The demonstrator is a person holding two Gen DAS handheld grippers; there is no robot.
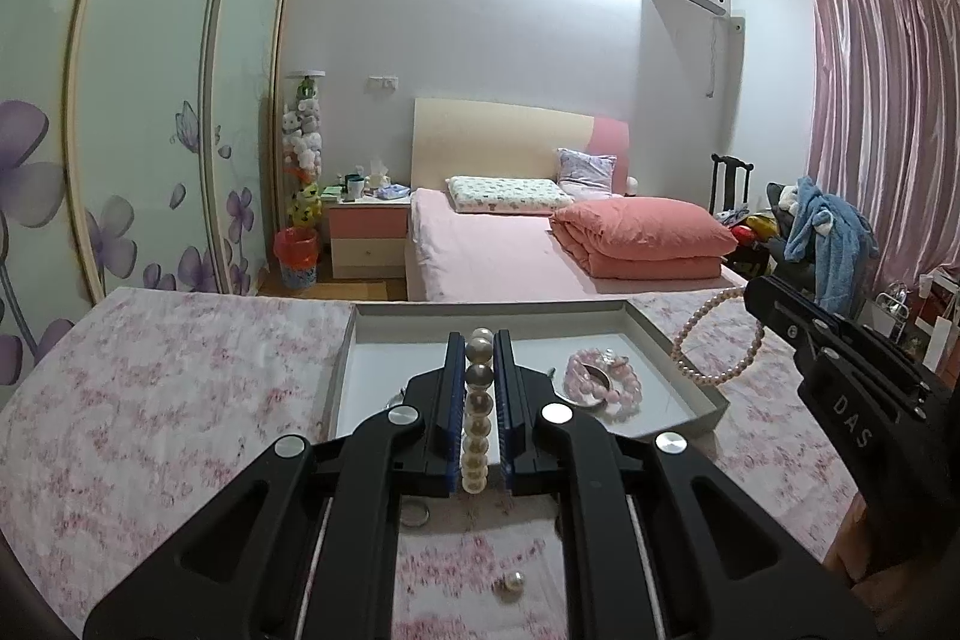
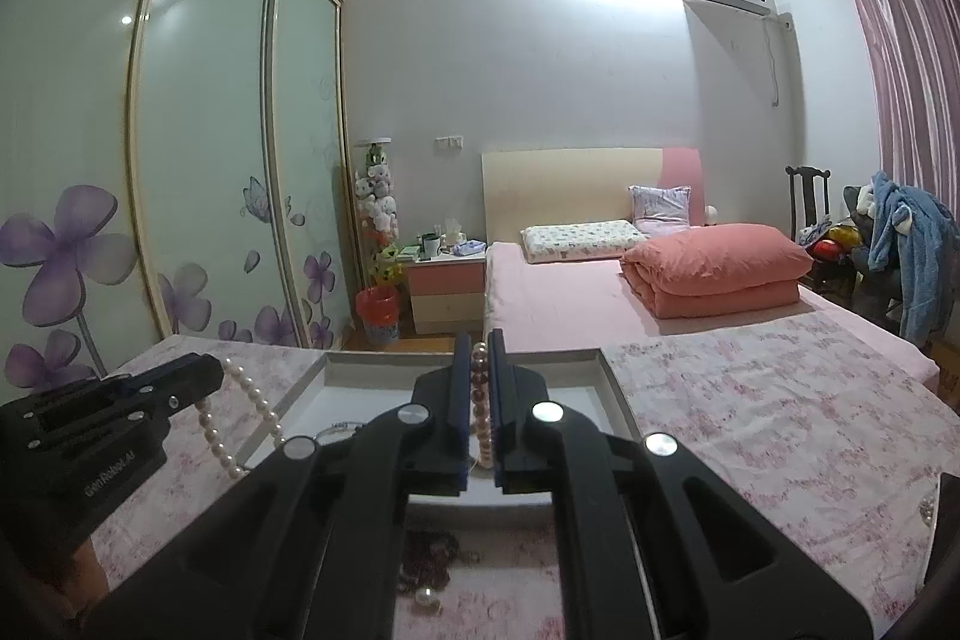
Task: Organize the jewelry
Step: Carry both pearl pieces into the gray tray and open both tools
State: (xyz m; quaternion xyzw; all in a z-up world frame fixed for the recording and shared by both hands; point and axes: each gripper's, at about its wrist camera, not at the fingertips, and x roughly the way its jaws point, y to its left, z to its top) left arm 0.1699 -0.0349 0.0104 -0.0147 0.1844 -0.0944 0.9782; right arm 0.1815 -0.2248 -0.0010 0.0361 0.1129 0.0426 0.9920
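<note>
In the left wrist view my left gripper (image 1: 480, 340) is shut on a strand of large white pearls (image 1: 479, 403), lifted over the grey-rimmed white tray (image 1: 678, 346). From the right wrist view the same left gripper (image 2: 216, 367) shows at the left, with the white pearl strand (image 2: 258, 400) hanging from it. My right gripper (image 2: 479, 337) is shut on a strand of small pink pearls (image 2: 479, 400). In the left wrist view that right gripper (image 1: 753, 289) holds the pink pearl loop (image 1: 720, 297) in the air beside the tray's right rim. A pink bead bracelet (image 1: 606, 382) lies in the tray.
The tray sits on a pink floral cloth (image 1: 180, 400). A loose pearl (image 1: 513, 583) and a small ring (image 1: 415, 515) lie on the cloth near me. A dark red bead bracelet (image 2: 429, 559) lies under the right gripper. A bed (image 1: 498, 250) stands behind.
</note>
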